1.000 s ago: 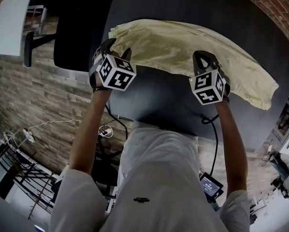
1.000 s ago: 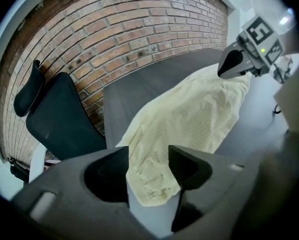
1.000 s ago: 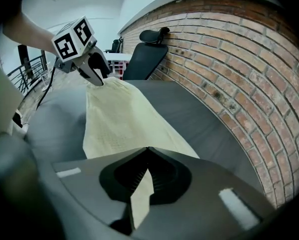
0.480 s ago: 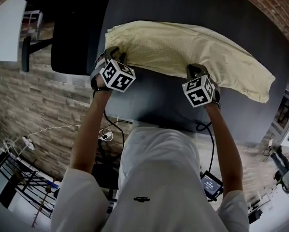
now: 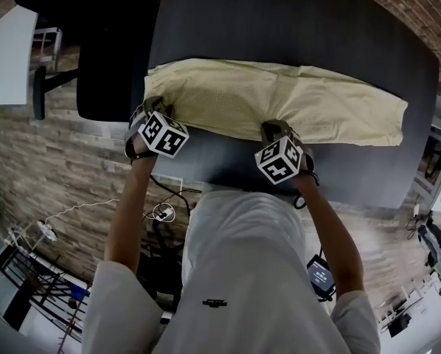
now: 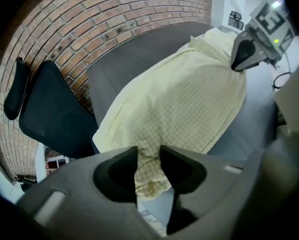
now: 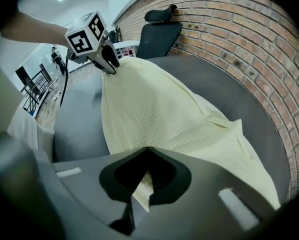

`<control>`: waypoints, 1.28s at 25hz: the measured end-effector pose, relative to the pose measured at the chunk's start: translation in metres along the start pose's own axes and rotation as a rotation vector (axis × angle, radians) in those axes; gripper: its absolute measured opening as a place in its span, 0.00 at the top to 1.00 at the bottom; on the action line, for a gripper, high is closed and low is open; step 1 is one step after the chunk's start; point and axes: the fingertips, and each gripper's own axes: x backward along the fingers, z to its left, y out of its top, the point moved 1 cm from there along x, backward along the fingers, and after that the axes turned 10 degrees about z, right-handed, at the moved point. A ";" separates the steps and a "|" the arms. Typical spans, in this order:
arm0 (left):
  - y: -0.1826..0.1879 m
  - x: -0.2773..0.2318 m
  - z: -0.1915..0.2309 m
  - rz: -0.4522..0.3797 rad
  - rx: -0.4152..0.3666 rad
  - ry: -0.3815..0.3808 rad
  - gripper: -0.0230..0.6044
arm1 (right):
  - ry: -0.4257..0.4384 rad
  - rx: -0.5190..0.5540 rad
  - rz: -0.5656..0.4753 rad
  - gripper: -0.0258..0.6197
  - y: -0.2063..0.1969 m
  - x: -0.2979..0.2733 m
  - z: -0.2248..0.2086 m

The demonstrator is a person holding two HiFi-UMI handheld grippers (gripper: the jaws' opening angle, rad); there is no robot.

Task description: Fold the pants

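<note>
Pale yellow pants (image 5: 279,102) lie stretched as a long band across the dark round table (image 5: 279,21). My left gripper (image 5: 155,103) is at the band's near left corner. Its jaws have just been closing and now pinch a bunched fold of the pants (image 6: 179,99), seen between them at the left gripper (image 6: 148,154). My right gripper (image 5: 273,126) holds the near edge at mid-length. In its own view the right gripper (image 7: 147,151) is shut on a thin flap of the pants (image 7: 154,114). Both point steeply down near the table's front edge.
A black office chair (image 5: 110,65) stands at the table's left side, close to the left gripper. A brick wall (image 7: 249,39) runs behind the table. The person's torso is right at the near table edge, with cables hanging below.
Both grippers have drawn the pants' near edge toward the person and downward. The cloth, arched before, now lies as a flatter, straighter band. The left jaws went from wide apart to pinching cloth.
</note>
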 end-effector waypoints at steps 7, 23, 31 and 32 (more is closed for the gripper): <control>-0.006 0.020 -0.008 -0.056 0.054 0.009 0.72 | -0.066 -0.153 -0.081 0.95 -0.002 0.031 -0.020; 0.103 0.110 -0.113 -0.265 -0.042 -0.078 0.72 | -0.150 -0.553 -0.204 0.95 -0.141 0.106 -0.094; 0.180 0.144 -0.195 -0.305 -0.113 -0.102 0.72 | -0.186 -0.628 -0.227 0.95 -0.236 0.136 -0.146; 0.190 0.149 -0.206 -0.309 -0.120 -0.103 0.72 | -0.189 -0.639 -0.234 0.95 -0.247 0.141 -0.154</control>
